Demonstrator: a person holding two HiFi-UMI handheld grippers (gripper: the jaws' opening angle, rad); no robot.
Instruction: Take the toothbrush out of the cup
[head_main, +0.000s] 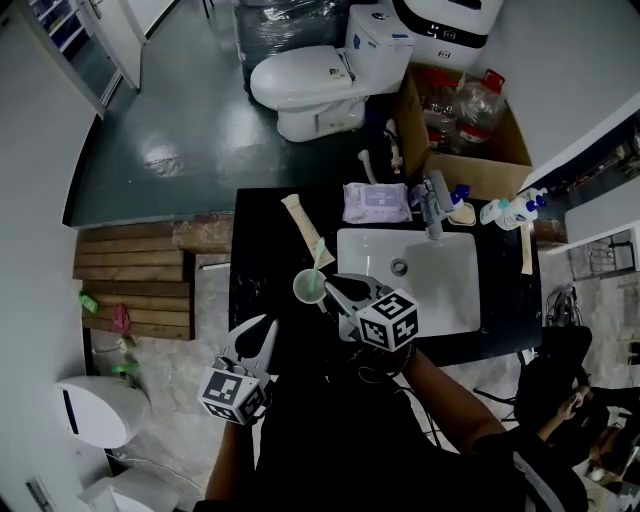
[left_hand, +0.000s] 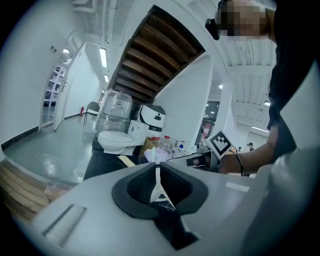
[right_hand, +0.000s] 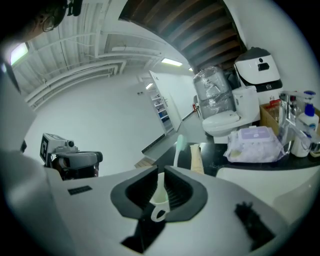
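In the head view, the right gripper (head_main: 333, 288) reaches the pale cup (head_main: 308, 287) over the black table (head_main: 262, 250), with the toothbrush (head_main: 320, 252) leaning out of it. The left gripper (head_main: 266, 330) hangs apart. In the left gripper view, its jaws are pressed together with nothing between them. In the right gripper view, the jaws pinch the cup's wall, and its base is hidden, perhaps lifted.

Black counter (head_main: 258, 252) with wipes pack (head_main: 377, 201), tube (head_main: 303, 226)

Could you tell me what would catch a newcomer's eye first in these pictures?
The right gripper clamps a pale green cup with a toothbrush standing in it, over the black counter left of the white sink. The left gripper hangs to its left, jaws together and empty. A white toilet stands beyond the counter.
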